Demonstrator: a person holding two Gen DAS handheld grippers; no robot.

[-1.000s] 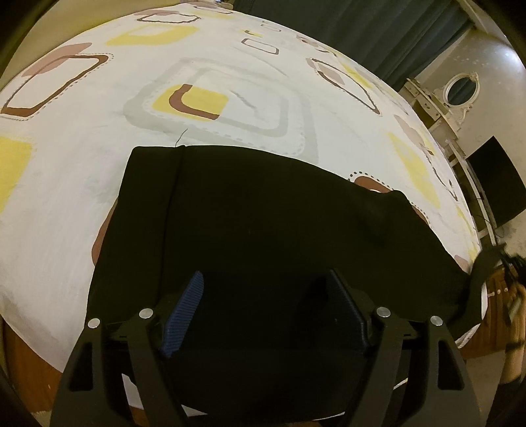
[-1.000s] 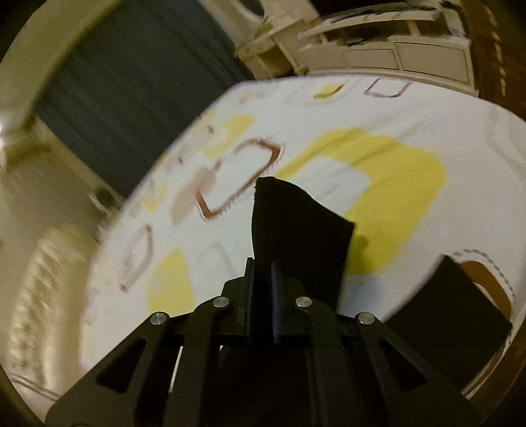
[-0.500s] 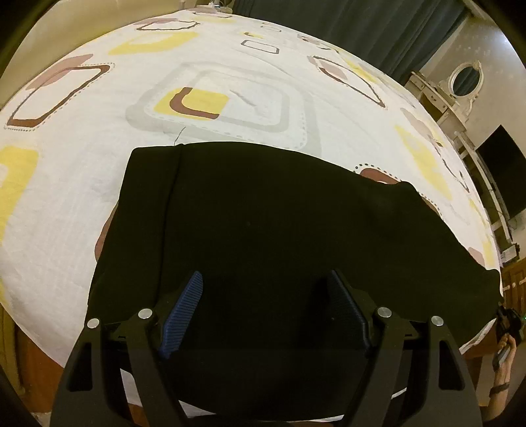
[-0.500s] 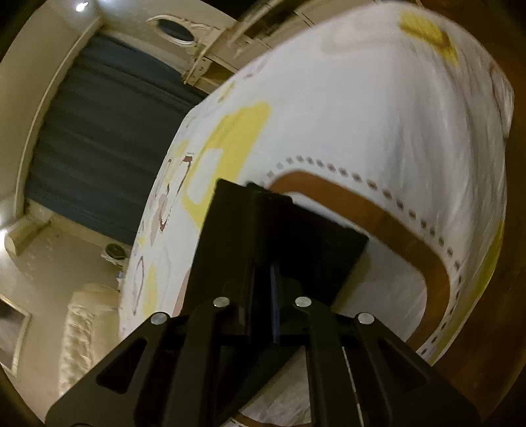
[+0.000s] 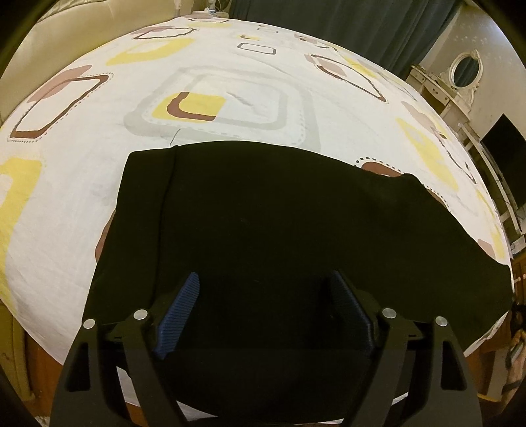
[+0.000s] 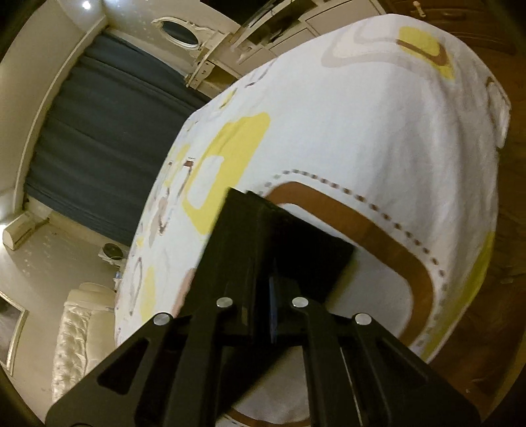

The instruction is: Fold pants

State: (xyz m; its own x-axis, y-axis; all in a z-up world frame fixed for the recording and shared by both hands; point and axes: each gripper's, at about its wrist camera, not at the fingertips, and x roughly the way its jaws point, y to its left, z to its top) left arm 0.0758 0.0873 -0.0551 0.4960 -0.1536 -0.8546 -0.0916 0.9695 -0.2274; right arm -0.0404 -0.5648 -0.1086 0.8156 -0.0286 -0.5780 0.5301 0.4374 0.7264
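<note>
The pants (image 5: 263,223) lie spread flat on the bed (image 5: 230,98), along its near edge, running from near the left side out to the right corner. The left tool (image 5: 263,308) hangs over their near part, fingers wide apart. At the right end the right tool (image 6: 263,249) grips the cloth — its fingers closed on it. Behind the bed hangs a curtain (image 5: 328,19), with a dresser (image 5: 460,85) to its right.

Pants (image 5: 279,230): matt black cloth, seamed near their left edge; bedsheet (image 5: 82,184): matt woven cloth, faintly creased, printed yellow and brown; left gripper (image 5: 266,295): matt black plastic, ribbed blue pads (image 5: 179,317), bright metal screws (image 5: 140,314); curtain (image 6: 108,138): dull pleated cloth.
</note>
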